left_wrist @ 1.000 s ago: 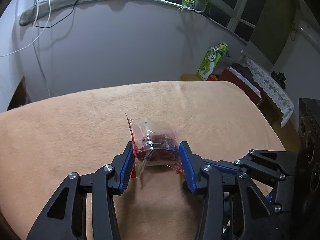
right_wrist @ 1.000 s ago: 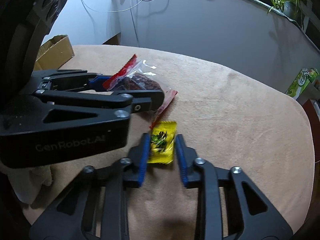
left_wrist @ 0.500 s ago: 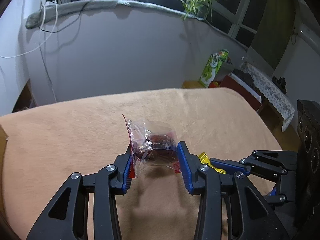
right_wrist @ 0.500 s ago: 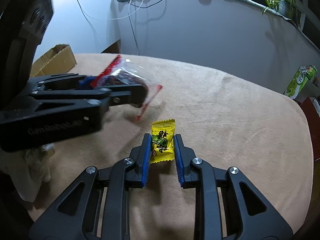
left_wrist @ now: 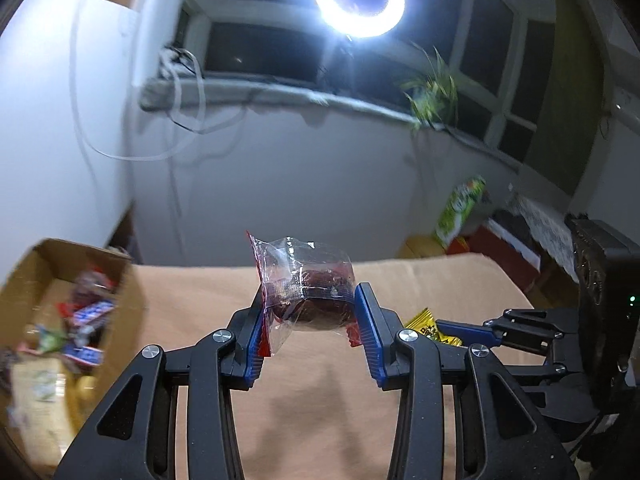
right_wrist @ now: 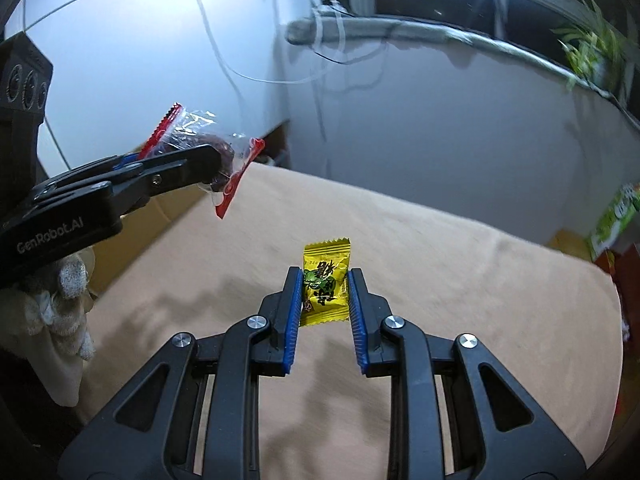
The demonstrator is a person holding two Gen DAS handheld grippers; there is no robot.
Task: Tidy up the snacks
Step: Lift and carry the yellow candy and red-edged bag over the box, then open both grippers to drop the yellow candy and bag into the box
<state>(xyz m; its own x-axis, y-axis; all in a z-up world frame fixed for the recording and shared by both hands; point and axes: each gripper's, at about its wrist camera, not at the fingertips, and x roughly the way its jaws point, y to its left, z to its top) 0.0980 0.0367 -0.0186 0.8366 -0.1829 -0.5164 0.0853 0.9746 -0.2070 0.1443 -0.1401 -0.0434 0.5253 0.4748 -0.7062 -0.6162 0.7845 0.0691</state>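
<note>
Two black handheld grippers with blue-padded fingers: the left gripper (left_wrist: 308, 316) and the right gripper (right_wrist: 323, 296). One clear plastic packet with red edges and a dark snack inside (left_wrist: 310, 292). One yellow foil candy wrapper with green print (right_wrist: 325, 286). One brown cardboard box (left_wrist: 60, 320) at the left, holding several wrapped snacks (too blurred to count). One green potted plant (right_wrist: 592, 48), far right.

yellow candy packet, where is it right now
The yellow candy packet is clamped in the right gripper, lifted above the tan blanket. In the left wrist view it shows just right of the left gripper.
</note>
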